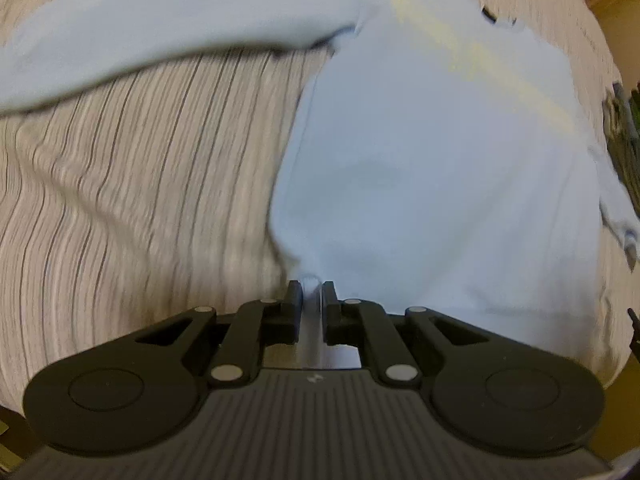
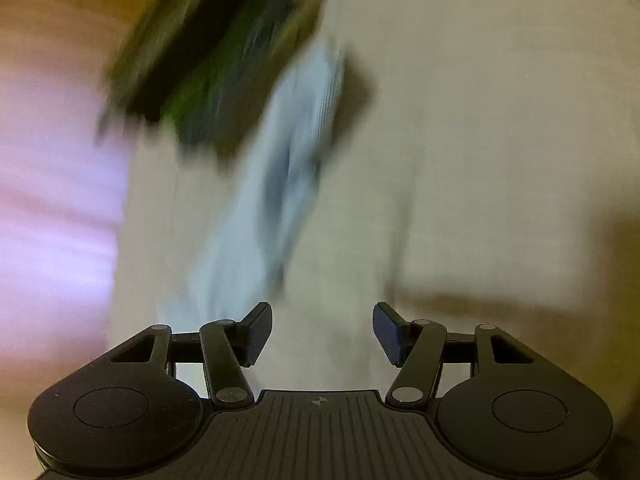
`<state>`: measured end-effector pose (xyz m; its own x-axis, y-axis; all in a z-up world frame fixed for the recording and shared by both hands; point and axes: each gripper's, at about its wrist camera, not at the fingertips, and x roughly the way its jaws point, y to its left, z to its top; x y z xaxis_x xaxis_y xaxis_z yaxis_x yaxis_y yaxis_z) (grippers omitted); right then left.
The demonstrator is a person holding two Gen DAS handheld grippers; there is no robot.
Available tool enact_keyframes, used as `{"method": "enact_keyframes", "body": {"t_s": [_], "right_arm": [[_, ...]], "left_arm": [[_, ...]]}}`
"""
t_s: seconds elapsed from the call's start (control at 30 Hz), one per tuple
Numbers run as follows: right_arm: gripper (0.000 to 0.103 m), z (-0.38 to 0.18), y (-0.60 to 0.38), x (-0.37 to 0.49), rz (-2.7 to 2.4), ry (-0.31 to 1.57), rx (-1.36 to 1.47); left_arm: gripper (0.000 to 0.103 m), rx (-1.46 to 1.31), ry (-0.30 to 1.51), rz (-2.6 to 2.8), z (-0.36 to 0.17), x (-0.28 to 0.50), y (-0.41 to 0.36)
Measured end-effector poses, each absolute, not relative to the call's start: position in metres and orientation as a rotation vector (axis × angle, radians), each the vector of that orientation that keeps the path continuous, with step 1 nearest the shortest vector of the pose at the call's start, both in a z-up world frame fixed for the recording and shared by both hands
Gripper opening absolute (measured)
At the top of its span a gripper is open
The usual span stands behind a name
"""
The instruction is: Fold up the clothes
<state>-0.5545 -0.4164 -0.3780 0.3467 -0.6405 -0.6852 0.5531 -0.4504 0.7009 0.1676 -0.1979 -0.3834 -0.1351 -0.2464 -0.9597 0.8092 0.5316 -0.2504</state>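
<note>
One thin pinch by the left gripper [image 1: 311, 286] holds the pale blue shirt [image 1: 440, 152], spread on the striped bedding [image 1: 140, 184] toward twelve o'clock, and could slip while the right gripper [image 2: 322, 332] gapes empty.

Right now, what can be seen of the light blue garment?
The light blue garment looks like soft, plain knit fabric with a faint yellowish streak across it. It lies spread on the striped cover, one long sleeve reaching out to the left. The left gripper is shut on a bunched bit of its near edge. In the blurred right wrist view a crumpled part shows ahead of the open right gripper, untouched.
</note>
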Motion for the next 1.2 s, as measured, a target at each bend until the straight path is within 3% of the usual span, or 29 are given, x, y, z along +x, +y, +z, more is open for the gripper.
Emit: {"method": "enact_keyframes", "body": {"t_s": [0.2, 0.23, 0.27, 0.57, 0.83, 0.97, 1.0, 1.03, 1.07, 1.1, 1.2], "right_arm": [[0.059, -0.427, -0.507, -0.596, -1.461, -0.190, 1.526], [0.021, -0.436, -0.520, -0.599, -1.461, -0.187, 1.542], [0.005, -0.434, -0.530, -0.600, -1.453, -0.172, 1.512], [0.005, -0.336, -0.571, -0.601, -1.157, -0.124, 0.905], [0.005, -0.445, -0.575, -0.625, -1.427, 0.131, 1.147], [0.006, -0.431, -0.570, -0.617, -1.505, 0.135, 1.071], [0.006, -0.424, -0.573, -0.616, -1.512, 0.148, 1.040], [0.024, -0.419, -0.580, -0.613, -1.520, 0.174, 1.022], [0.057, -0.414, -0.578, -0.610, -1.530, 0.188, 1.019], [0.069, -0.408, -0.574, -0.607, -1.541, 0.196, 1.020], [0.070, -0.399, -0.536, -0.598, -1.470, 0.190, 1.107]], "left_arm": [[0.010, 0.452, 1.391, -0.967, -0.373, 0.144, -0.225], [0.010, 0.452, 1.387, -0.967, -0.371, 0.139, -0.228], [0.010, 0.453, 1.383, -0.968, -0.369, 0.133, -0.232], [0.010, 0.421, 1.377, -0.915, -0.360, 0.098, -0.232], [0.010, 0.442, 1.357, -0.898, -0.358, 0.085, -0.225], [0.010, 0.444, 1.341, -0.852, -0.349, 0.105, -0.213], [0.010, 0.449, 1.335, -0.851, -0.348, 0.110, -0.210], [0.010, 0.454, 1.330, -0.851, -0.347, 0.114, -0.208], [0.010, 0.458, 1.325, -0.852, -0.347, 0.119, -0.205], [0.010, 0.460, 1.327, -0.863, -0.348, 0.123, -0.203], [0.013, 0.467, 1.332, -0.897, -0.354, 0.135, -0.196]]}}
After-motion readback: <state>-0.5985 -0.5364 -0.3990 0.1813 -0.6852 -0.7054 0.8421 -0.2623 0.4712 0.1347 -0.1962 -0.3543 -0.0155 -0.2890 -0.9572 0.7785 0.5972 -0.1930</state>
